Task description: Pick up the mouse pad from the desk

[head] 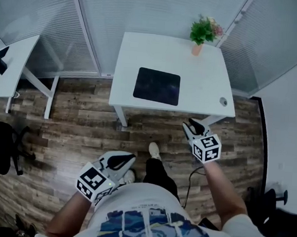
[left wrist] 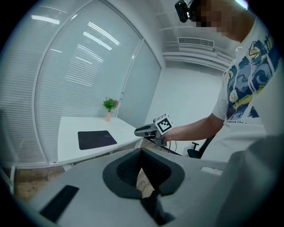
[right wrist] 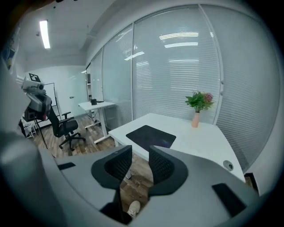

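Head view, L to R. Second desk (head: 11,67) & office chair (head: 1,146): far L, no part in the task. Left gripper (head: 120,162): low in frame over the wood floor (head: 75,129), well short of the work desk. The left gripper view shows its jaws parted by a narrow gap, w/ only floor between them. Mouse pad (head: 157,85): dark rectangle lying flat on the white desk (head: 208,79), L of centre & nearer the front edge, untouched. Potted plant (head: 201,31): back R corner, well apart from the pad. Right gripper (head: 193,125): ahead of the L one, just short of the desk's front edge, pointing toward it. The right gripper view shows its jaws apart w/ a wider gap, empty, the pad (right wrist: 151,136) ahead & beyond. Cable hole (head: 223,101): near the front R corner.

Step in hand (judged): approach, no grasp begun yet.

Technique (judged): the pad is thin & flat, so jaws closing from above would prob. find nothing to bite.
- Bring one gripper in low at the near edge.
- Work a jaw tip under it, or drag the pad until an edge overhangs the desk front.
- Pinch that edge top & bottom; the other gripper can steady the far side.
- Underside is prob. grippy & the pad limp, so expect drag & sag: lift slowly.
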{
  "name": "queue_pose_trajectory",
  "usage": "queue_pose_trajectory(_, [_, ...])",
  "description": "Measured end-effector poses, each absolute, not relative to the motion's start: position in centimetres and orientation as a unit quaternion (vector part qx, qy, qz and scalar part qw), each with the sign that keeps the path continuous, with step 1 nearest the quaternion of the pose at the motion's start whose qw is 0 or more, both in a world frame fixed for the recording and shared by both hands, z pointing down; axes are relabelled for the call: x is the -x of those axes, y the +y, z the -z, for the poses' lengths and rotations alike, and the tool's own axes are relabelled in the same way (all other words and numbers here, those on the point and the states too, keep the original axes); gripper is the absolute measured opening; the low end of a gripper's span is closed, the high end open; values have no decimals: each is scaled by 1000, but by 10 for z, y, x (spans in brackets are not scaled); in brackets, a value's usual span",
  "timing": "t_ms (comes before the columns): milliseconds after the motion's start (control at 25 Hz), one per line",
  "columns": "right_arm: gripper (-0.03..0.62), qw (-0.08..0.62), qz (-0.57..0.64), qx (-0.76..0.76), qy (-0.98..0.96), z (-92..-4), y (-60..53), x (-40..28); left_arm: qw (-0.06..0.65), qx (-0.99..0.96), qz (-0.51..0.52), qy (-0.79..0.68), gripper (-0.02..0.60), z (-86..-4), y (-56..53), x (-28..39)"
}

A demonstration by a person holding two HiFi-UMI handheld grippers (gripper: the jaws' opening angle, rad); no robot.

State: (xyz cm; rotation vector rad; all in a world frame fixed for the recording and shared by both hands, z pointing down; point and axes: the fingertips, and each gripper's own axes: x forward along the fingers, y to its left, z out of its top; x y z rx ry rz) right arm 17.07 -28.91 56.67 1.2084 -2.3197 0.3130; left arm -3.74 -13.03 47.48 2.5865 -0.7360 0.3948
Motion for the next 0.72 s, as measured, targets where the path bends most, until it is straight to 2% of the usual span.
queue_pose_trajectory(720, [126,311,-158,-369,-862,-673,-548,-199,238,-883,-135,-382,2,-473,-319,-6])
